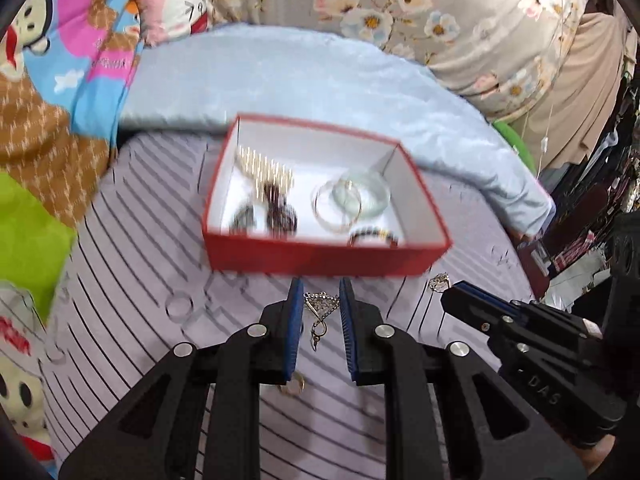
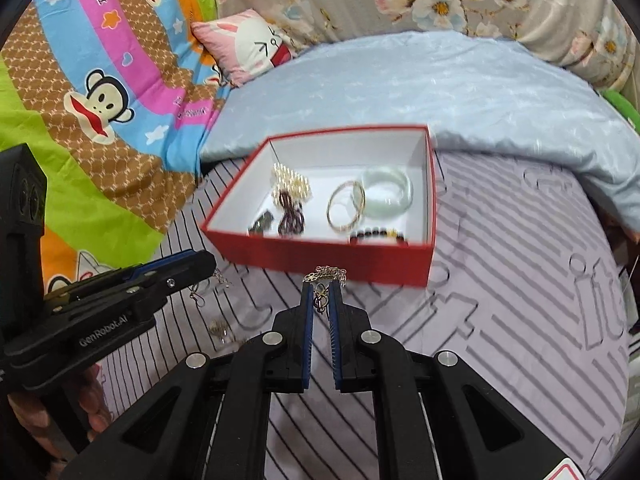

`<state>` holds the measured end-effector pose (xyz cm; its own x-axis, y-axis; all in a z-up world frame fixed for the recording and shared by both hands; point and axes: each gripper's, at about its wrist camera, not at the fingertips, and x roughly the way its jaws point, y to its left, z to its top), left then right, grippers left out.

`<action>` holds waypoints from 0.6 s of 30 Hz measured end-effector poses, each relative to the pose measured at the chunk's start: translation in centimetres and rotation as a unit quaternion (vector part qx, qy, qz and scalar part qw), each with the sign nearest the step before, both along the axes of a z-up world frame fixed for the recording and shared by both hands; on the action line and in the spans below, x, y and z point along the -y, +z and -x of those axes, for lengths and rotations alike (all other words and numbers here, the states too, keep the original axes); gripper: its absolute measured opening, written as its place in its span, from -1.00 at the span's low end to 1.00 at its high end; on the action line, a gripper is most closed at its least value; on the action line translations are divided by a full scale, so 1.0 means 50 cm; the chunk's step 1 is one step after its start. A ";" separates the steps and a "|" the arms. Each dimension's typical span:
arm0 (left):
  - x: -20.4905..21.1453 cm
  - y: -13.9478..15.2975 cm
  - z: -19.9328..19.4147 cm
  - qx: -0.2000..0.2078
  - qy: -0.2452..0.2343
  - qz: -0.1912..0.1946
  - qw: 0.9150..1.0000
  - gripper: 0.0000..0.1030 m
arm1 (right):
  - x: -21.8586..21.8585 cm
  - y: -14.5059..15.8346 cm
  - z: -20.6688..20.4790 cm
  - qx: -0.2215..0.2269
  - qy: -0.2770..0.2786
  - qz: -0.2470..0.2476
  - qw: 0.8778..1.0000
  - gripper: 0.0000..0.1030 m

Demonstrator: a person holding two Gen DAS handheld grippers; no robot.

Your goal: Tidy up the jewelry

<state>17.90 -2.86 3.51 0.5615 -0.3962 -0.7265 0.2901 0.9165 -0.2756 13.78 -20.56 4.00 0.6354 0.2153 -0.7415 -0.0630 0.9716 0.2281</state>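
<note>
A red box [image 1: 320, 258] with a white inside stands on the striped sheet just beyond both grippers. In it lie a pearl comb [image 1: 266, 168], dark bead bracelets [image 1: 282, 216], gold bangles [image 1: 338, 206] and a pale green bangle [image 1: 366, 194]. My left gripper [image 1: 320, 285] is shut on a silver pendant chain [image 1: 318, 306], which dangles between its blue pads above the sheet. My right gripper [image 2: 320, 284] is shut on a gold chain [image 2: 325, 273] that drapes over its tips in front of the box [image 2: 332, 260]. The two grippers hang side by side, the left gripper [image 2: 206, 259] at the left of the right wrist view.
A small ring [image 1: 293, 386] lies on the sheet under the left gripper, and a little gold piece [image 2: 218, 326] sits below its tips. A light blue quilt [image 1: 304, 76] rises behind the box. Cartoon bedding [image 2: 100, 92] and a pink pillow [image 2: 248, 46] lie at the left.
</note>
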 end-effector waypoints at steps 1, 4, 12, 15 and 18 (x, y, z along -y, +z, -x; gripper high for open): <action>-0.002 0.013 -0.009 0.005 0.001 0.003 1.000 -0.66 | 0.001 0.014 -0.011 0.009 0.001 -0.002 1.000 -0.86; -0.001 0.053 -0.044 0.026 0.004 0.012 1.000 -0.66 | 0.006 0.044 -0.040 0.030 0.002 0.003 1.000 -0.86; 0.029 0.085 -0.151 0.060 0.005 0.006 0.998 -0.66 | 0.009 0.080 -0.162 0.053 0.006 0.007 0.999 -0.86; 0.042 0.077 -0.192 0.059 0.005 0.002 0.998 -0.66 | 0.006 0.069 -0.208 0.048 0.008 0.009 0.999 -0.86; 0.050 0.060 -0.226 0.056 0.008 -0.004 0.998 -0.66 | -0.001 0.051 -0.248 0.039 0.012 0.008 0.999 -0.86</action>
<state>29.18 -5.39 6.51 0.6455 -0.3815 -0.6617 0.3049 0.9230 -0.2347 26.19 -20.50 6.56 0.6863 0.2196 -0.6933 -0.1034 0.9731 0.2059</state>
